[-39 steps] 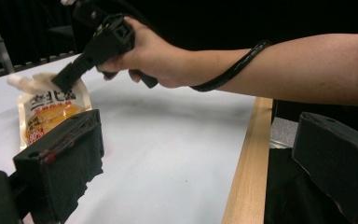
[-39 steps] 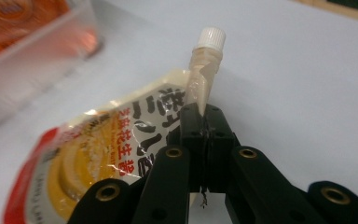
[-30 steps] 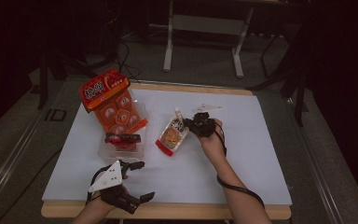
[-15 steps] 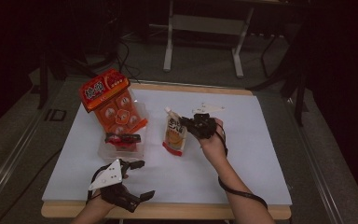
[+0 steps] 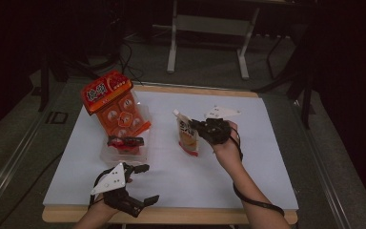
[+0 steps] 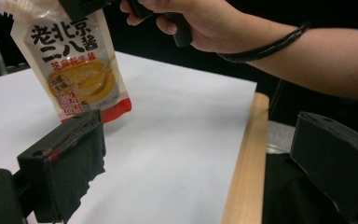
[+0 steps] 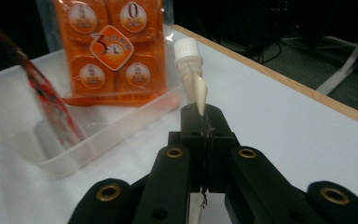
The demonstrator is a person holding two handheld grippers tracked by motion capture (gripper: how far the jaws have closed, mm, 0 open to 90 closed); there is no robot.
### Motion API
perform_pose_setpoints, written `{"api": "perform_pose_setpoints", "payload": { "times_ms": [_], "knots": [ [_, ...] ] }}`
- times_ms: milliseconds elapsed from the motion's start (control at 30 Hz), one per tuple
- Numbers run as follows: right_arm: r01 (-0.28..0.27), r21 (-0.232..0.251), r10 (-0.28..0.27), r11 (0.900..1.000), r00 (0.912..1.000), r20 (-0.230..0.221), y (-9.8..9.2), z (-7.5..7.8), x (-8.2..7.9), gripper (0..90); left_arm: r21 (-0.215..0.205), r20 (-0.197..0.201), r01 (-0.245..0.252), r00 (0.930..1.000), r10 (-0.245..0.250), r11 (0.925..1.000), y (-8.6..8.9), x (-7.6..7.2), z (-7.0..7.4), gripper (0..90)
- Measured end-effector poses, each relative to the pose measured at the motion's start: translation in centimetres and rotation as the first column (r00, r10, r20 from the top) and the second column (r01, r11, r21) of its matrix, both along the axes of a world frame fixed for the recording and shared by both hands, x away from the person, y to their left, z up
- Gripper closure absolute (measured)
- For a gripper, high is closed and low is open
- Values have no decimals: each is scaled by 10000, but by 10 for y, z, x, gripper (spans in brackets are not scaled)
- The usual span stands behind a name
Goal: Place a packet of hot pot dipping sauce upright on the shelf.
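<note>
A spouted sauce pouch (image 5: 188, 137) with an orange picture and a white cap hangs upright near the middle of the white table (image 5: 248, 162). My right gripper (image 5: 198, 127) is shut on its top edge beside the cap (image 7: 187, 48). In the right gripper view the jaws (image 7: 203, 122) pinch the thin seam. The left gripper view shows the pouch (image 6: 80, 70) hanging under the right hand, its lower edge close to the table. My left gripper (image 5: 146, 184) rests at the front left edge, open with nothing between its fingers (image 6: 65, 161).
A clear plastic tray (image 5: 108, 153) stands left of the pouch. A large orange snack pack (image 5: 116, 106) leans in it, with a small red packet (image 5: 124, 141) at its front. The table's wooden front edge (image 6: 244, 177) runs close to my left gripper.
My right gripper has risen and shifted slightly right with the pouch, which swung from slanted to hanging upright. The left gripper has stayed still.
</note>
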State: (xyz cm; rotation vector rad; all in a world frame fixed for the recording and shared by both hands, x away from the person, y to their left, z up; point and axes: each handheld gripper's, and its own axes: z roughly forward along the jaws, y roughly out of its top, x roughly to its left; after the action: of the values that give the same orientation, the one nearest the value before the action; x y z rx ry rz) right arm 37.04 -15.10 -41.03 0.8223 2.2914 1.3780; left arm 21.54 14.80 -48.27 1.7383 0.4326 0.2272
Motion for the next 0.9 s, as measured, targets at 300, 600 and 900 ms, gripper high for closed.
{"api": "perform_pose_setpoints", "payload": {
  "times_ms": [300, 600, 900],
  "knots": [
    [-492, 212, 485, 9986, 9983, 332, -16, 20, -31, 892, -107, -65, 124, 9999, -124, 9999, -2, -2, 4, 36],
    [-1225, 409, 1188, 9916, 9894, 832, -26, 35, -70, 892, -199, -303, 352, 9989, -358, 9992, -6, -4, 12, 22],
    [-2010, 622, 1936, 9776, 9751, 1085, -33, 45, -103, 892, -226, -94, 543, 9985, -545, 9983, -8, -5, 25, 20]
  ]
}}
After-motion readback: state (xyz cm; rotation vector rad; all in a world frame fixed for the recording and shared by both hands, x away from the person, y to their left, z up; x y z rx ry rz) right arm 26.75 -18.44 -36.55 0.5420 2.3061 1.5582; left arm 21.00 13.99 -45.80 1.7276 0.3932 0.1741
